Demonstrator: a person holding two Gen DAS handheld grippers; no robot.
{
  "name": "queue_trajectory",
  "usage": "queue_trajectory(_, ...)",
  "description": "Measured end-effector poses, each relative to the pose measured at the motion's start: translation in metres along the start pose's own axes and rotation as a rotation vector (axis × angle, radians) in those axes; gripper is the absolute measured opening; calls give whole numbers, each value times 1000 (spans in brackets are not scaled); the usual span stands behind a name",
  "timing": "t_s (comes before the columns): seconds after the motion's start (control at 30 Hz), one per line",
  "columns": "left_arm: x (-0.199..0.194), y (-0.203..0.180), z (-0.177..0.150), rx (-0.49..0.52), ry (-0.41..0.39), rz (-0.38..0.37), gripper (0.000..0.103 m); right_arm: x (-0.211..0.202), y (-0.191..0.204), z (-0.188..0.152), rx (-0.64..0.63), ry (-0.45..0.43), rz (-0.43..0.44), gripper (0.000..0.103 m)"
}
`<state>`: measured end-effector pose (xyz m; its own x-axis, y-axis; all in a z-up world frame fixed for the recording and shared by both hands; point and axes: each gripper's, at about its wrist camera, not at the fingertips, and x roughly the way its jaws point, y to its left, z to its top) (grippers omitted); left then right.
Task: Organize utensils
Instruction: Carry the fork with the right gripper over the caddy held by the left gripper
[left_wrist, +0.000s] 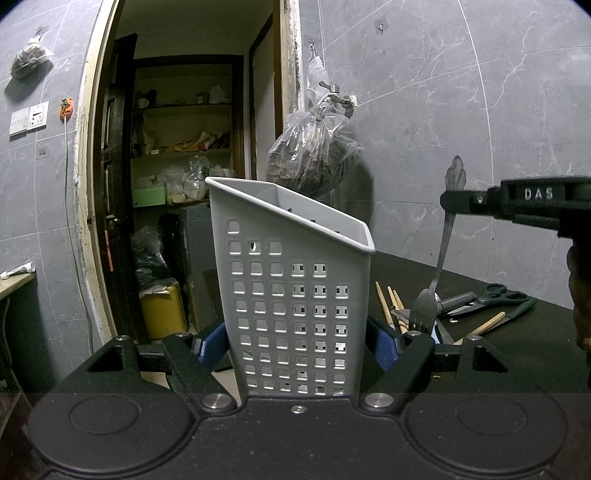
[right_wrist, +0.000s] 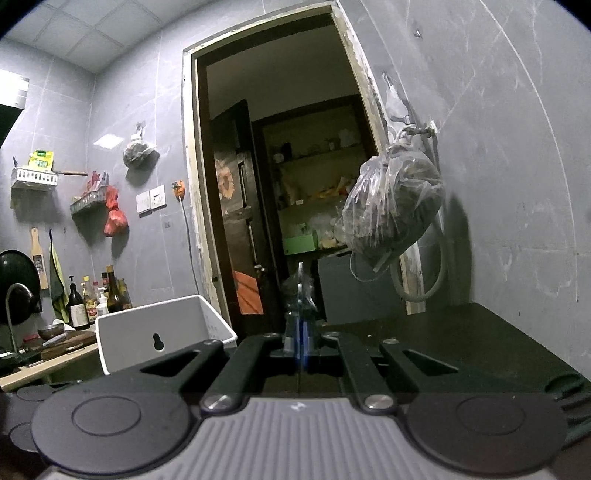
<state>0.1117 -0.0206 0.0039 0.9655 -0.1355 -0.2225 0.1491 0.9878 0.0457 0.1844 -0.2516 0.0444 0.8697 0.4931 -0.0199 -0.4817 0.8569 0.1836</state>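
Observation:
A grey perforated utensil holder (left_wrist: 291, 295) stands upright between the blue pads (left_wrist: 210, 345) of my left gripper (left_wrist: 297, 347), which is shut on its lower sides. To its right, a metal fork (left_wrist: 441, 251) hangs tines down above the black table (left_wrist: 517, 354), with the right gripper (left_wrist: 448, 201) shut on its handle. In the right wrist view the right gripper (right_wrist: 300, 339) pinches the fork's handle (right_wrist: 301, 286), which sticks up between the closed pads. The holder (right_wrist: 162, 338) shows at the lower left there, its back wall with a keyhole slot facing me.
Wooden chopsticks (left_wrist: 386, 306), scissors (left_wrist: 496, 295) and a green-handled knife (left_wrist: 517, 312) lie on the table behind the fork. A plastic bag (left_wrist: 317, 151) hangs from a wall tap above the holder. An open doorway (left_wrist: 184, 184) is behind.

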Motion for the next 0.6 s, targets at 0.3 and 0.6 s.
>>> queue_trajectory(0.3, 0, 0, 0, 0, -1, 0, 79, -9, 10, 23, 29, -69, 43, 2)
queue_trajectory(0.6, 0, 0, 0, 0, 0, 2, 79, -33, 48, 72, -17, -300, 165, 2)
